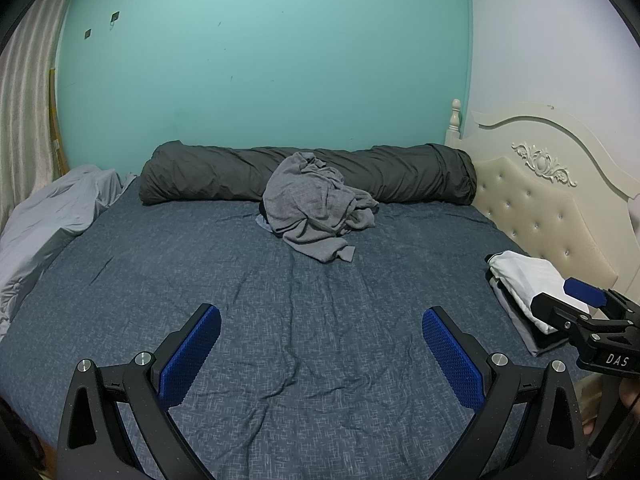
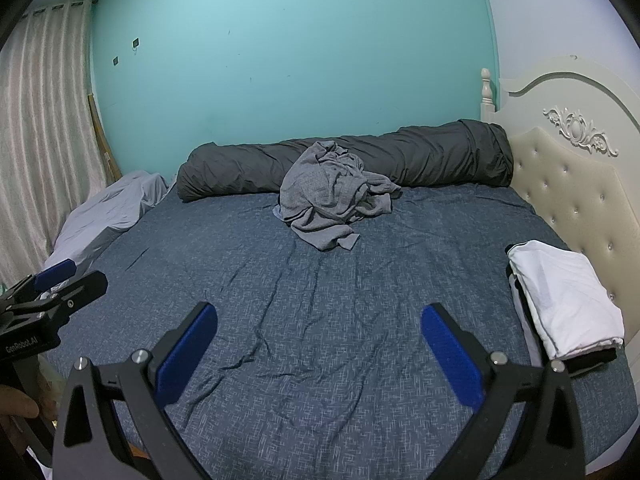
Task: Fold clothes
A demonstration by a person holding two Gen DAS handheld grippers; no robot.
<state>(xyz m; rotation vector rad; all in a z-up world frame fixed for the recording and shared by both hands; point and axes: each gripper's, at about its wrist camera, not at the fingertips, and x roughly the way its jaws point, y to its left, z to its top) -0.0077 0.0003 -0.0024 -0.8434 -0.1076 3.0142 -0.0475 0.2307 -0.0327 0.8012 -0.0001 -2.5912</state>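
Grey crumpled garment [image 1: 316, 208] heaps mid-frame on our bed [image 1: 280, 320]; left hand-held gripper [image 1: 320, 344] and right hand-held gripper [image 2: 318, 344] spread wide, empty.

A wide bed [image 1: 304, 320] covered with a wrinkled dark-blue woven sheet carries everything. Along its far edge, against the wall, lies a long dark-grey rolled duvet [image 1: 400, 176]. A crumpled heap of light-grey knit clothing [image 1: 316, 208] rests on the sheet, leaning against that roll's middle. At the left edge lies a rumpled pale-grey blanket [image 1: 52, 216]. Near the padded cream headboard [image 1: 540, 204] on the right sits a folded white garment [image 2: 568, 300] atop darker folded pieces.
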